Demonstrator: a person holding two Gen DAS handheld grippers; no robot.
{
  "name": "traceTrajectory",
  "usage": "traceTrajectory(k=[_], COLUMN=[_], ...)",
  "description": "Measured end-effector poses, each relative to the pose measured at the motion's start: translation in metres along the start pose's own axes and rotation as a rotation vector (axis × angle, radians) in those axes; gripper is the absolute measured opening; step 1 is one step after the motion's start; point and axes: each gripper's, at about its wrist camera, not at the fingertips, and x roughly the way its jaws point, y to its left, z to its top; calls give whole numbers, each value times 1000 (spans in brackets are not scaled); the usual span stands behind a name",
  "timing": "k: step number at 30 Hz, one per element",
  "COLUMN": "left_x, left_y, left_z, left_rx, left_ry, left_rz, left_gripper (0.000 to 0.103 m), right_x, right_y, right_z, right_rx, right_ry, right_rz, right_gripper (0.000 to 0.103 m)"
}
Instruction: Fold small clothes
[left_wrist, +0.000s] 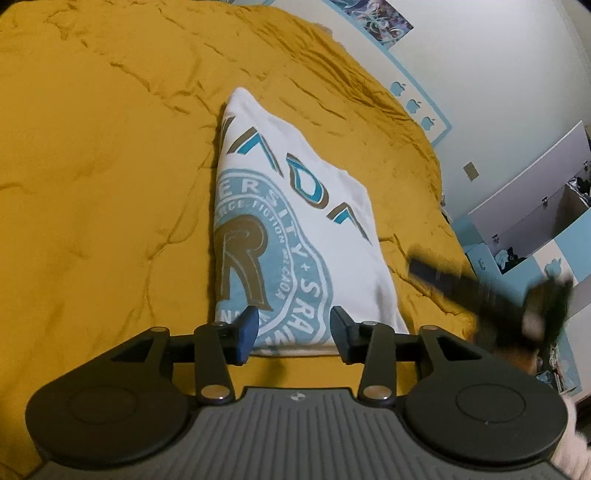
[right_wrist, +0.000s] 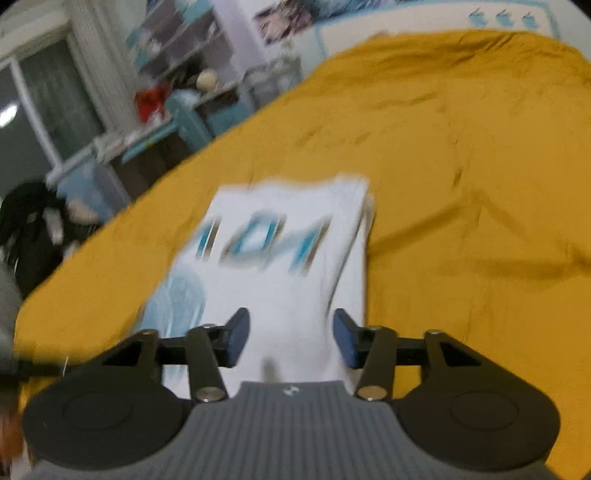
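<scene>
A white T-shirt (left_wrist: 295, 221) with a light-blue and brown crest print lies folded into a narrow rectangle on the mustard-yellow bedspread (left_wrist: 110, 166). My left gripper (left_wrist: 293, 332) is open and empty, just above the shirt's near edge. My right gripper (right_wrist: 291, 339) is open and empty over the near end of the same shirt (right_wrist: 280, 258); that view is motion-blurred. The right gripper also shows in the left wrist view (left_wrist: 480, 288) as a dark blurred shape to the right of the shirt.
The bedspread (right_wrist: 480, 184) covers the whole bed, with wrinkles around the shirt. A white wall with blue trim and posters (left_wrist: 480, 74) lies past the bed's far edge. Shelves and a cluttered desk (right_wrist: 166, 103) stand beyond the bed's left side.
</scene>
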Motion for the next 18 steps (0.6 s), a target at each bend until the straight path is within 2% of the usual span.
traceTrajectory(k=[4, 7, 10, 11, 12, 13, 15, 16, 18], left_x=[6, 10, 13, 14, 15, 14, 14, 14, 16], left_y=[10, 15, 16, 16, 16, 16, 17, 17, 18], left_z=[-2, 1, 0, 0, -1, -2, -1, -1, 0], left_rx=[-57, -74, -63, -59, -57, -58, -61, -59, -51], left_ry=[-4, 9, 20, 20, 19, 20, 22, 24, 26], left_rz=[-9, -23, -23, -22, -22, -23, -34, -37, -42], left_gripper=[49, 49, 49, 49, 49, 49, 49, 49, 48], right_x=[47, 84, 111, 119, 125, 131, 132, 131, 143], right_y=[-37, -47, -47, -47, -48, -48, -47, -50, -60], right_z=[49, 71, 75, 75, 73, 72, 71, 72, 69], right_rx=[185, 182, 153, 155, 165, 163, 120, 119, 134], right_ry=[-76, -60, -13, 16, 43, 60, 28, 8, 38], right_rz=[-35, -111, -93, -66, -53, -76, -74, -95, -124], right_gripper=[54, 58, 57, 50, 38, 9, 7, 2, 0])
